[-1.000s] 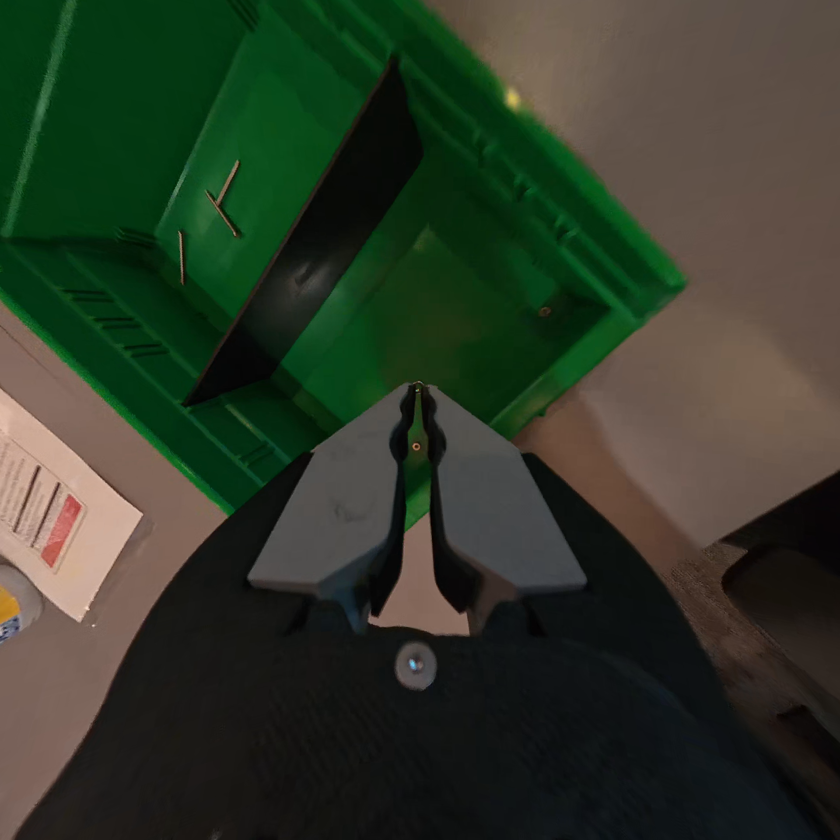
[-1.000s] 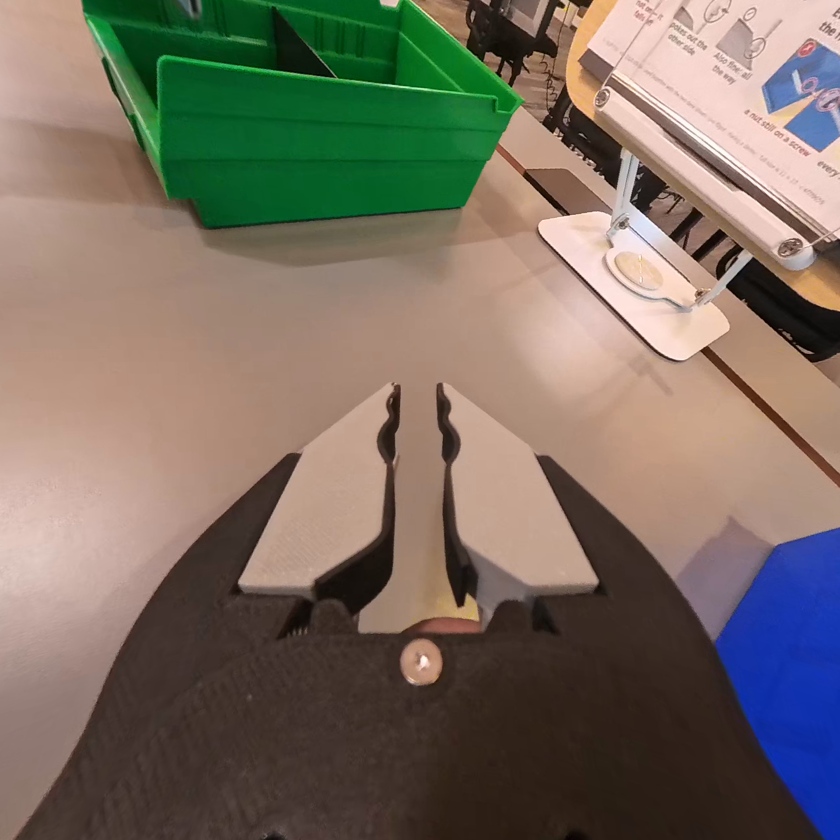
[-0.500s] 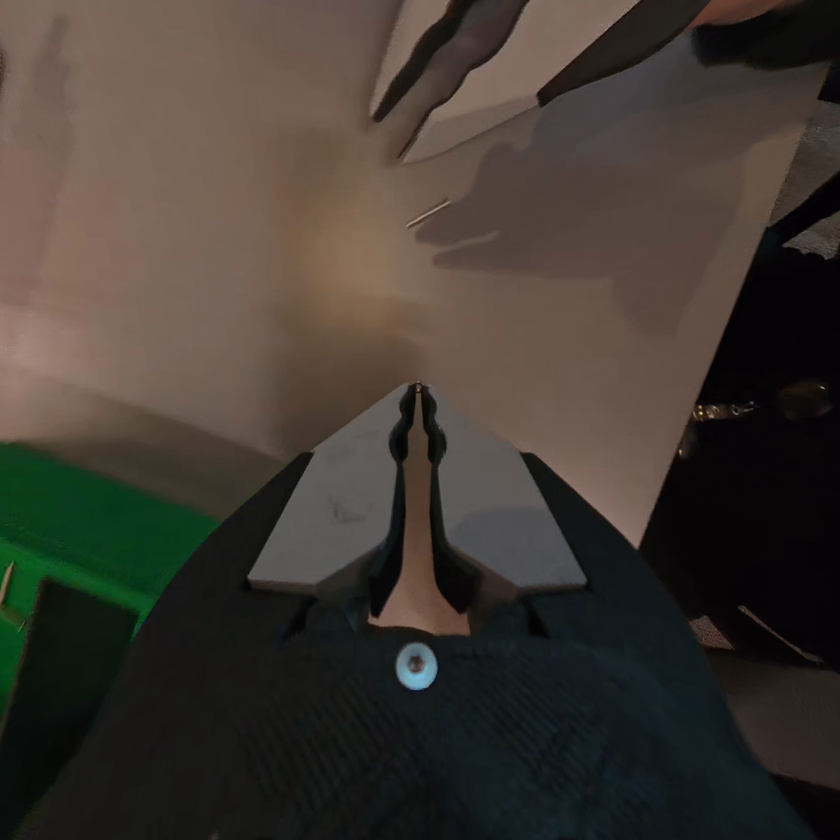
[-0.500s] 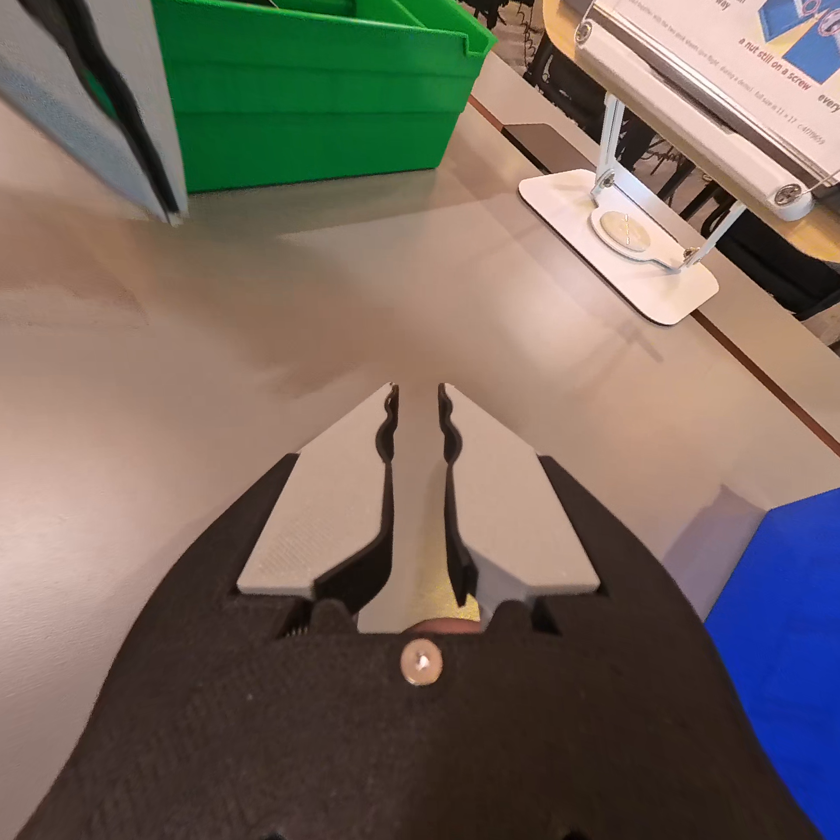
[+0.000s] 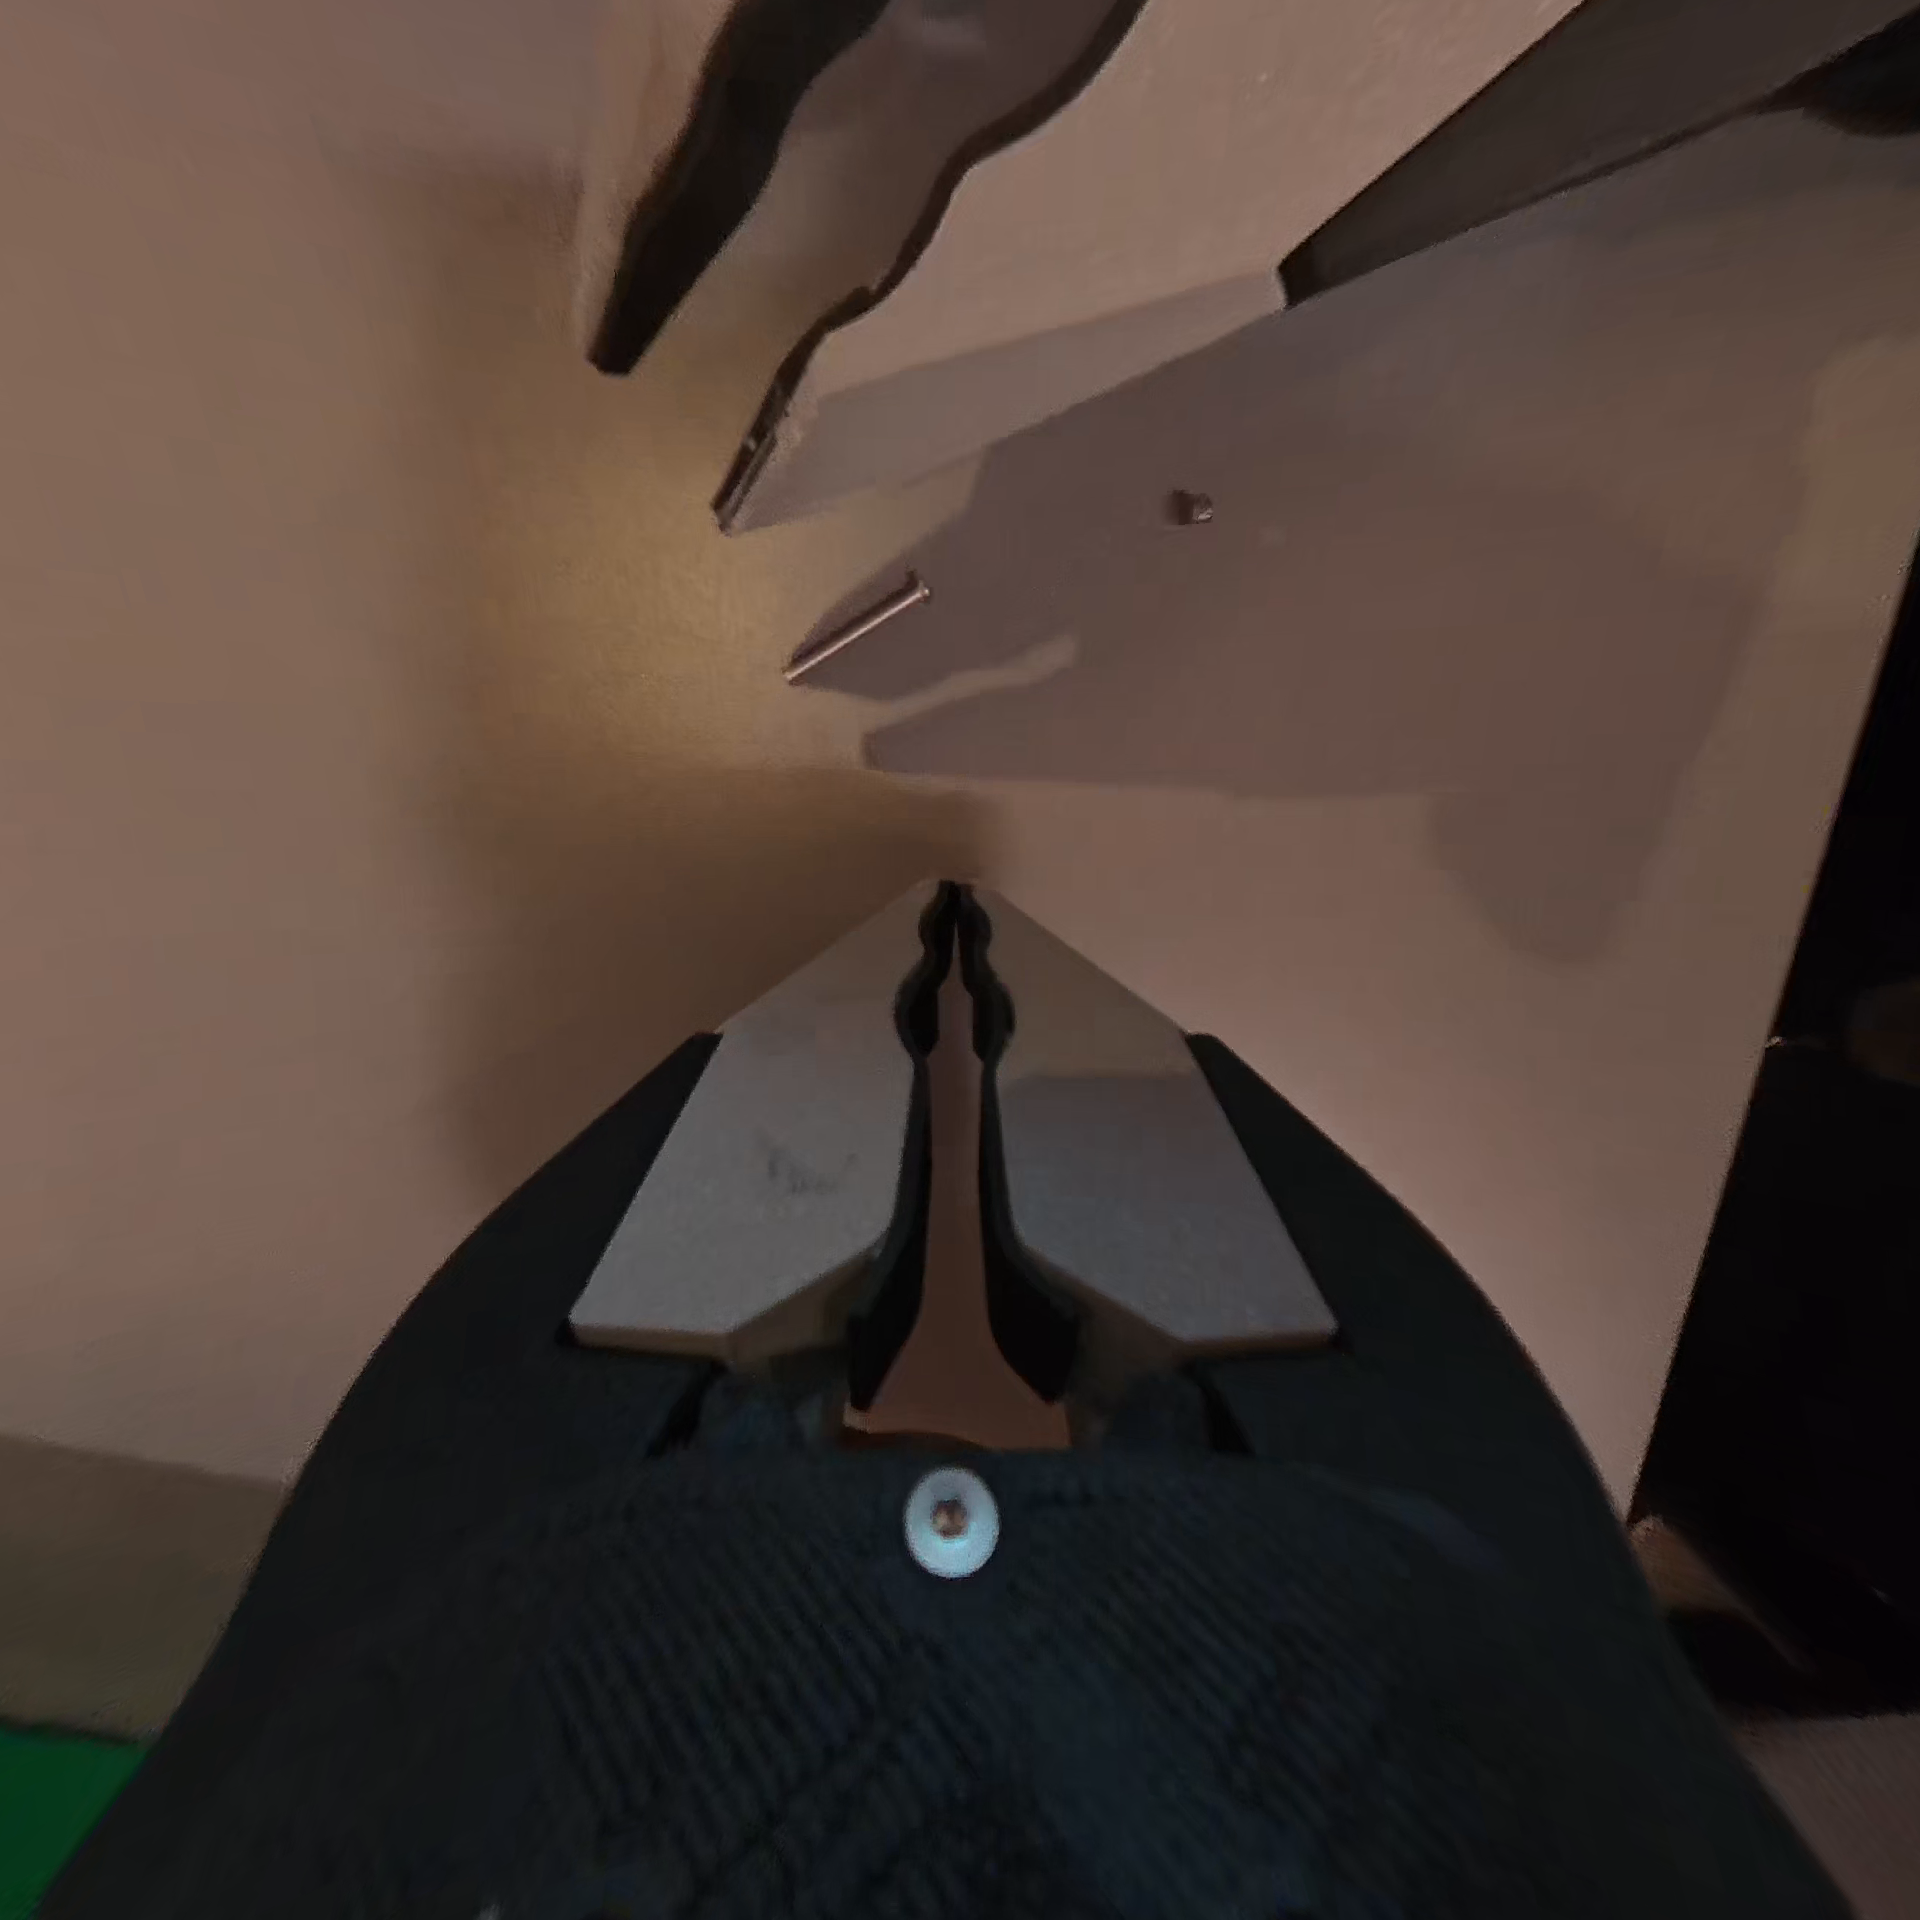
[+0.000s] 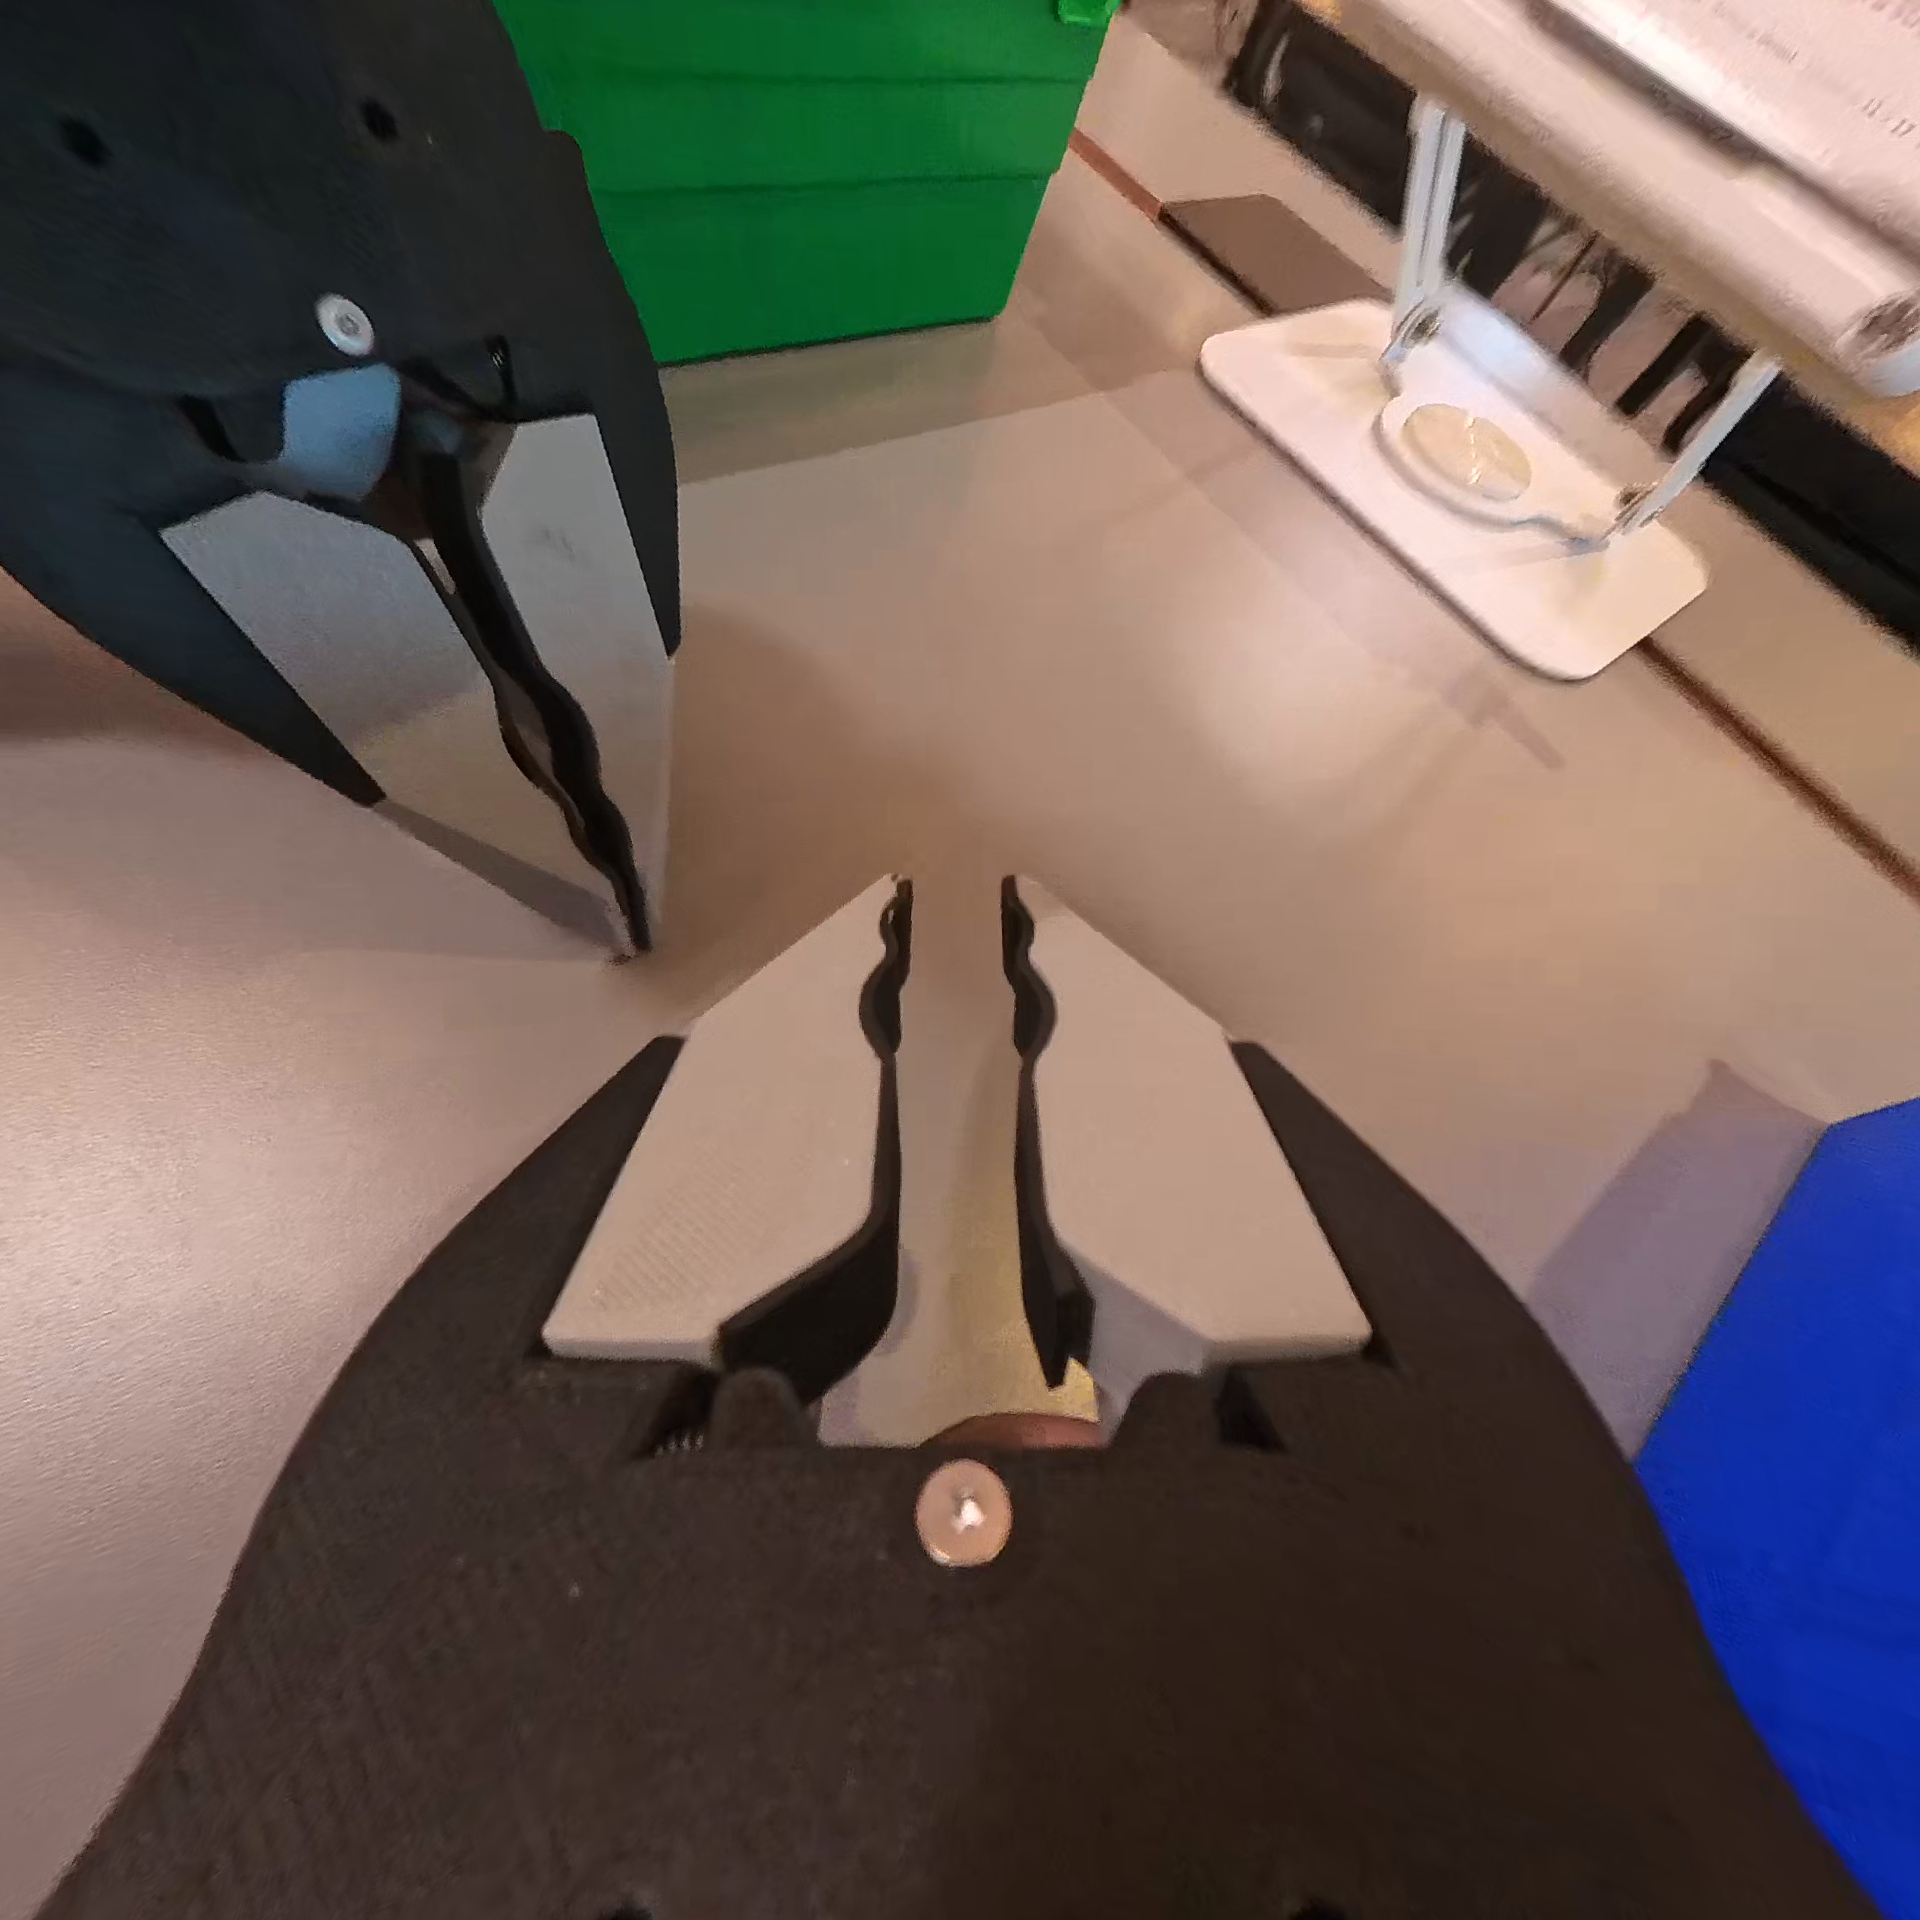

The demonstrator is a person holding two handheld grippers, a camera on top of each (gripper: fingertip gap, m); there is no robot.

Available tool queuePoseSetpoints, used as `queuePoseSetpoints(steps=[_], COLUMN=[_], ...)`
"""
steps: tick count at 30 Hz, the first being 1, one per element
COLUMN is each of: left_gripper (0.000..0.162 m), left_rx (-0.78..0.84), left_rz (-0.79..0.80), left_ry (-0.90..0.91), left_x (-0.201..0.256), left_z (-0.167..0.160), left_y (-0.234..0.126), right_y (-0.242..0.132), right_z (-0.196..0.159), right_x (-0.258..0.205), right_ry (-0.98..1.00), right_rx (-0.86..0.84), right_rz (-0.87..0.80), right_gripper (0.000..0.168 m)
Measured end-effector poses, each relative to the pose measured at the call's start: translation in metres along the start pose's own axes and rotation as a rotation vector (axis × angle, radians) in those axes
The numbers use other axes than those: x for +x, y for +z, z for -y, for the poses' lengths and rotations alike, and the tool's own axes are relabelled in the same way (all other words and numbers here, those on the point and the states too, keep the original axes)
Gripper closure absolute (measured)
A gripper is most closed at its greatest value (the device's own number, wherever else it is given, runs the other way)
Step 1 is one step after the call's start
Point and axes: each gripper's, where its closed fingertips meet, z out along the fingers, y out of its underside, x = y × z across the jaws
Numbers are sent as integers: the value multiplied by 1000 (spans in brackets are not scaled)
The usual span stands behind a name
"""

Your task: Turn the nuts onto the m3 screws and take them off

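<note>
A thin metal screw (image 5: 857, 629) lies on the tan table (image 5: 312, 623), with a loose nut (image 5: 1190, 507) to its right. My left gripper (image 5: 948, 888) is shut, tips low over the table just short of the screw. A tiny nut is pinched at its tips and barely shows. It also shows in the right wrist view (image 6: 629, 935), tips down at the table. My right gripper (image 6: 954, 883) is open and empty. It shows in the left wrist view (image 5: 673, 436) just beyond the screw. The screw and loose nut are hidden in the right wrist view.
A green bin (image 6: 831, 187) stands at the back of the table. A white stand (image 6: 1455, 520) holding a printed sheet is at the right. A blue mat (image 6: 1808, 1455) lies at the near right. The table's edge (image 5: 1870, 727) is to the left gripper's right. Across from one pair of fingers to the other is roughly 8 centimeters. From either gripper's tips it is about 5 centimeters to the thin metal screw (image 5: 857, 629).
My left gripper has left the green bin and come down to the table by the screw, still shut. My right gripper has tilted and edged forward, staying open.
</note>
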Motion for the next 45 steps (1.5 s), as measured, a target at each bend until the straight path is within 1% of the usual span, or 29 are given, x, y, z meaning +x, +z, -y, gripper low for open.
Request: queuePoseSetpoints(steps=[3, 7, 9, 11, 13, 15, 19, 22, 23, 25, 29, 32, 35, 38, 40, 45], left_gripper=[162, 162, 162, 162, 162, 161, 159, 157, 157, 155, 154, 153, 152, 153, 152, 153], left_rx=[35, 123, 170, 201, 227, 248, 260, 276, 279, 276, 270, 275, 277, 275, 275, 286], left_rz=[8, 6, -6, -16, -37, -16, 70, 64, 68, 75, 95, 97, 96, 103, 108, 104], left_ry=[-5, -1, -18, -35, -44, -52, -46, -52, -48, -35, -26, -31, -33, -27, -23, -26], left_x=[-3, -5, -7, -8, -5, -5, -17, -16, -15, -14, -15, -15, -14, -14, -14, -14], left_z=[2, 10, 13, 14, 12, 11, 11, 15, 15, 15, 16, 17, 17, 17, 17, 18], left_y=[1, 5, 6, 5, 4, 4, 3, 5, 6, 6, 6, 7, 7, 7, 7, 8], right_y=[7, 11, 12, 12, 12, 11, -2, -23, -30, -42, -71, -101, -127, -147, -155, -168], right_z=[-10, -13, -8, 1, 2, 6, 20, 37, 40, 37, 13, -9, -48, -90, -110, -134], right_x=[-5, -4, -4, -9, -11, -11, -6, -3, -5, -9, -12, 3, 7, 18, 18, 10], right_ry=[51, 15, 14, 23, 32, 28, 14, 30, 48, 65, 19, 8, 64, 95, 148, 190], right_rx=[-38, -49, -8, 73, 88, 107, 175, 272, 285, 248, 95, -8, -168, -302, -341, -385], right_rz=[56, 35, 40, 77, 105, 108, 97, 109, 126, 135, 80, -31, -21, -55, -51, -39], right_gripper=[153, 153, 152, 153, 152, 152, 151, 151, 151, 152, 154, 157, 157, 159, 159, 164])
